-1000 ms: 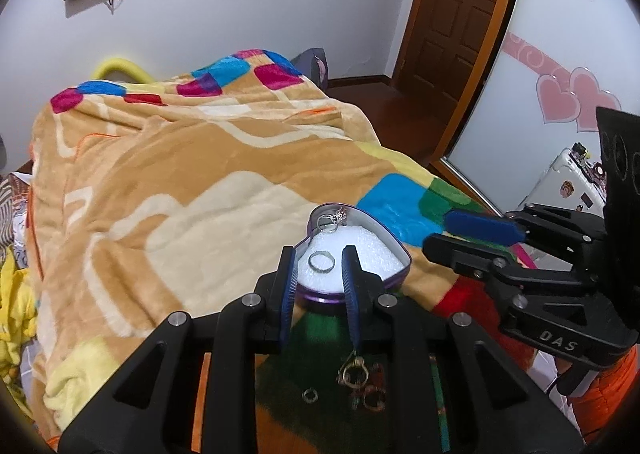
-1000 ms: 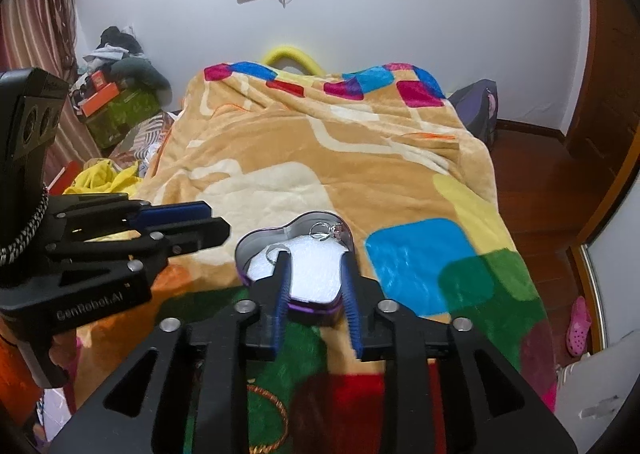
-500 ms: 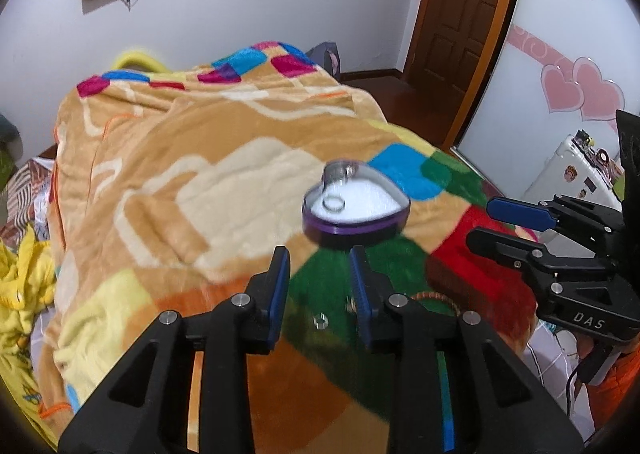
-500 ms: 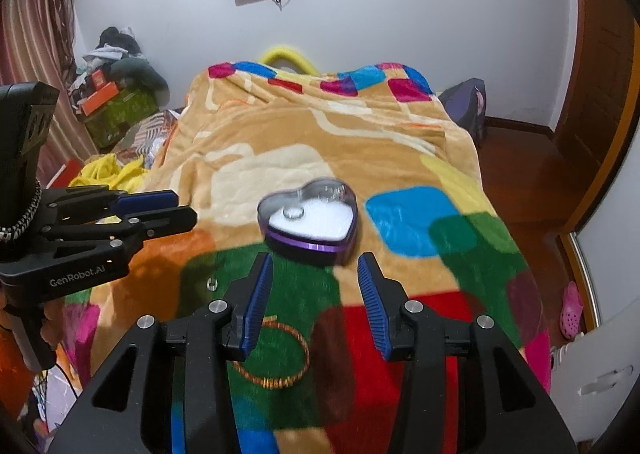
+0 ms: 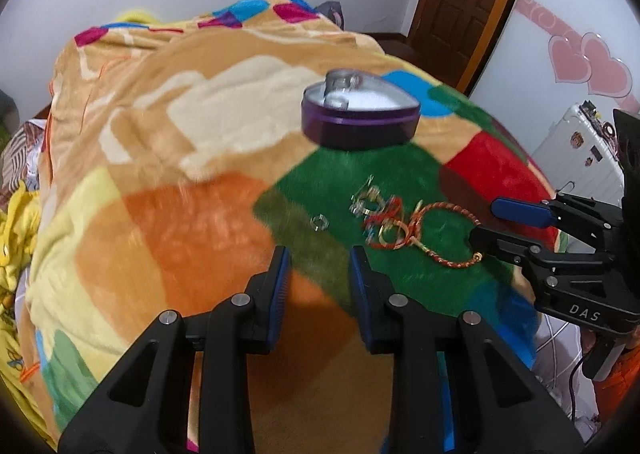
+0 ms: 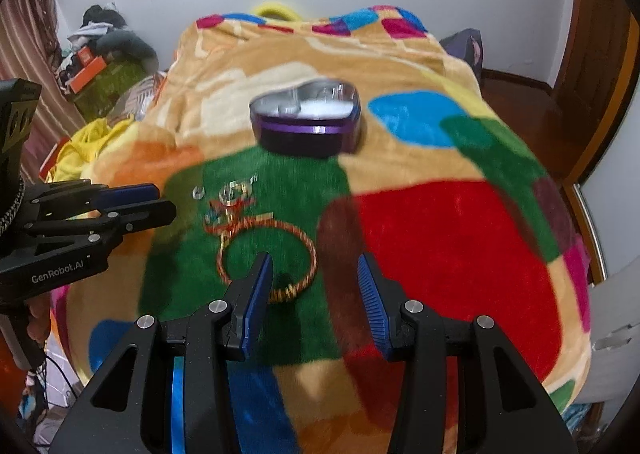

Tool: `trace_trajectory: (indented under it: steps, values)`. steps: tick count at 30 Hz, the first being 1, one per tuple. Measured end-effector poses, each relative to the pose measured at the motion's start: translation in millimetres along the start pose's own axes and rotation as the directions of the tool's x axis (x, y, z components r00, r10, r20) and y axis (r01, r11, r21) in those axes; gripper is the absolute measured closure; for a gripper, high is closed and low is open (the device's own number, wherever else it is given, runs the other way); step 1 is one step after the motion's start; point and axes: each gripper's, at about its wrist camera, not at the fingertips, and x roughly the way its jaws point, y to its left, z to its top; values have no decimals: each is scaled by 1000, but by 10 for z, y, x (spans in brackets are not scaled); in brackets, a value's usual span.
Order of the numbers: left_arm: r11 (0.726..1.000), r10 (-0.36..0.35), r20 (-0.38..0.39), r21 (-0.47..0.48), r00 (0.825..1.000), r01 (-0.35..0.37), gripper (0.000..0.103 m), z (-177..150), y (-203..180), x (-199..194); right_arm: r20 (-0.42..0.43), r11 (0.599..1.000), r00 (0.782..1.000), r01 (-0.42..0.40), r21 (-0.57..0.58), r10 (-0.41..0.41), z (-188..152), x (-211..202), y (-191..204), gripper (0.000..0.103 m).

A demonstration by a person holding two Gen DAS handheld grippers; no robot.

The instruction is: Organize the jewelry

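**Jaws of both grippers apart and empty, above the loose jewelry**

Left gripper [image 5: 318,268]: jaws narrowly parted, nothing between them. Right gripper [image 6: 314,282]: jaws wider, also empty; its left pad overlaps the near rim of the bangle [image 6: 267,256] in view, contact cannot be confirmed.

Heart-shaped box [image 5: 360,116], purple wall, white lining, sits open on the blanket [image 5: 160,182] of the bed, beyond the loose pieces. At least one ring [image 5: 339,102] lies on the lining, near the lobe; motion blur hides detail.

Loose items lie together on the green patch: small ring [image 5: 319,222], tangle of red cord and gold pieces [image 5: 380,222], bangle just beside it.

Judgement: the box is kept near so each carry is short. The tangle may lift as a clump.
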Motion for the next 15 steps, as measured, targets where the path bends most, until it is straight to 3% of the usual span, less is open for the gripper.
trace_trajectory:
  steps: [8, 10, 15]
  values:
    - [1000, -24, -2, 5, 1000, 24, 73, 23, 27, 97, 27, 1000, 1000, 7, 2, -7, -87, -17, 3, 63]
    - [1000, -25, -2, 6, 1000, 25, 73, 37, 29, 134, 28, 1000, 1000, 6, -2, -6, -95, -6, 0, 73]
    - [1000, -30, -5, 4, 1000, 30, 73, 70, 33, 199, 30, 1000, 1000, -7, 2, 7, -83, 45, -39, 85]
